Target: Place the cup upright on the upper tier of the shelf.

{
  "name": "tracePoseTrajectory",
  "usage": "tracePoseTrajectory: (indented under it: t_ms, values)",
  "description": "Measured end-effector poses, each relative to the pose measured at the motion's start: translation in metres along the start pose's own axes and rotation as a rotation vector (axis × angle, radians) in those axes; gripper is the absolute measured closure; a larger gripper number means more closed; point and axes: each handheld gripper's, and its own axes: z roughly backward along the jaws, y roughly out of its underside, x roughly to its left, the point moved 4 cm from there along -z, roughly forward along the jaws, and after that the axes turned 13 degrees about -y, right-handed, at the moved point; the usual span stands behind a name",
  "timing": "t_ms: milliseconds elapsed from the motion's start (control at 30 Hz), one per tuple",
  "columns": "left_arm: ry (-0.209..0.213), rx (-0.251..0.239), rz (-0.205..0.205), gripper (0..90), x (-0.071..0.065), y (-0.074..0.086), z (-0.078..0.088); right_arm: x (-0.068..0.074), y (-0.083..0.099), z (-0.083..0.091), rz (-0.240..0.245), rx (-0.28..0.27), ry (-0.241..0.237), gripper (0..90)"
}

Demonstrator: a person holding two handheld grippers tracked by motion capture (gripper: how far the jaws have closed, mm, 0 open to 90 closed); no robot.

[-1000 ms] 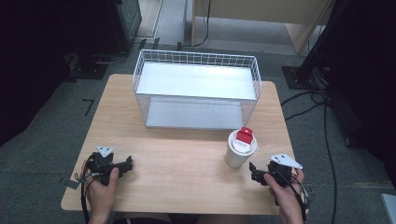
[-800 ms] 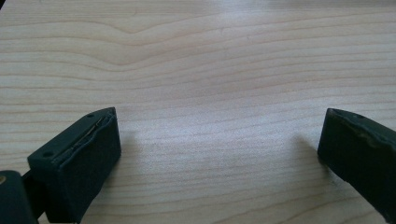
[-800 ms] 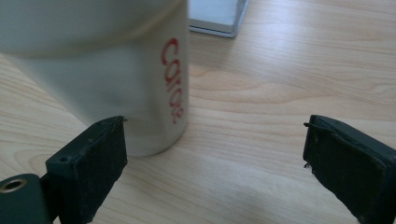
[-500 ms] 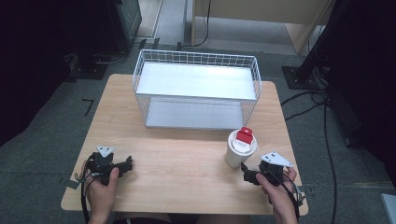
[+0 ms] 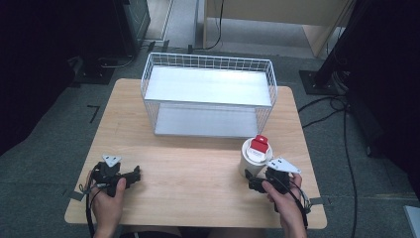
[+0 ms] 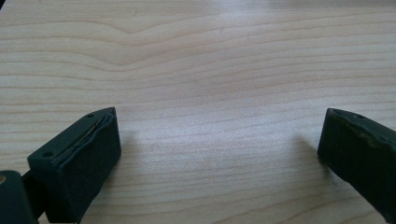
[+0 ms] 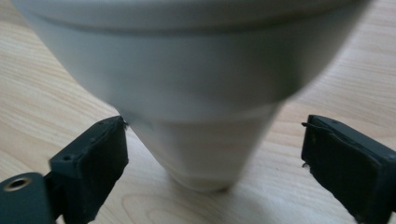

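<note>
White tapered cup (image 5: 253,157) with a red lid tab stands on the wooden table (image 5: 198,173), in front of the wire basket (image 5: 208,94). It looks light and tippable; grip low on its narrow base. Right gripper (image 7: 212,154) has moved in, jaws apart around it. Left gripper (image 6: 217,154) rests spread, empty.

Your light wood-grain table (image 5: 198,178) on grey carpet floor (image 5: 44,163).
At the frame's top you see a pale wooden cabinet (image 5: 277,12); black equipment stands (image 5: 124,25) sit upper left, black cables (image 5: 341,129) trail right.
</note>
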Motion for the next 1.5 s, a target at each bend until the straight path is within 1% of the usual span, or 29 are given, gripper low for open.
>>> tracePoseTrajectory:
  t_ms: [67, 167, 367, 500, 667, 800, 867, 900, 1100, 1233, 1333, 1400, 1467, 1500]
  values:
    - [0.0, 0.0, 0.0, 0.0, 0.0, 0.0, 0.0, 0.002, -0.002, -0.002, -0.003, -0.013, 0.001, 12.0]
    - [0.0, 0.0, 0.0, 0.0, 0.0, 0.0, 0.0, 0.004, -0.006, -0.005, -0.005, -0.029, 0.003, 13.4]
    - [0.0, 0.0, 0.0, 0.0, 0.0, 0.0, 0.0, 0.004, -0.008, -0.011, -0.029, -0.046, 0.014, 12.0]
    - [0.0, 0.0, 0.0, 0.0, 0.0, 0.0, 0.0, 0.004, -0.009, -0.015, -0.041, -0.07, 0.017, 11.1]
    - [0.0, 0.0, 0.0, 0.0, 0.0, 0.0, 0.0, 0.003, -0.012, -0.019, -0.037, -0.1, 0.012, 10.0]
    - [0.0, 0.0, 0.0, 0.0, 0.0, 0.0, 0.0, 0.003, -0.014, -0.023, -0.029, -0.125, 0.02, 9.3]
    - [0.0, 0.0, 0.0, 0.0, 0.0, 0.0, 0.0, 0.003, -0.015, -0.025, -0.039, -0.136, 0.015, 9.0]
    - [0.0, 0.0, 0.0, 0.0, 0.0, 0.0, 0.0, 0.003, -0.016, -0.025, -0.037, -0.141, 0.016, 9.0]
    - [0.0, 0.0, 0.0, 0.0, 0.0, 0.0, 0.0, 0.004, -0.016, -0.024, -0.002, -0.157, 0.025, 10.1]
    - [0.0, 0.0, 0.001, 0.0, 0.0, 0.0, 0.0, 0.004, -0.015, -0.023, -0.01, -0.176, 0.02, 10.4]
    - [0.0, 0.0, 0.0, 0.0, 0.0, 0.0, 0.0, 0.005, -0.015, -0.021, -0.027, -0.191, 0.01, 10.5]
    - [0.0, 0.0, 0.0, 0.0, 0.0, 0.0, 0.0, 0.005, -0.017, -0.019, -0.019, -0.197, 0.012, 10.5]
    - [0.0, 0.0, 0.0, 0.0, 0.0, 0.0, 0.0, 0.007, -0.019, -0.017, -0.021, -0.196, 0.009, 10.5]
    - [0.0, 0.0, 0.001, 0.0, 0.0, 0.0, 0.0, 0.008, -0.02, -0.016, -0.012, -0.199, 0.007, 10.5]
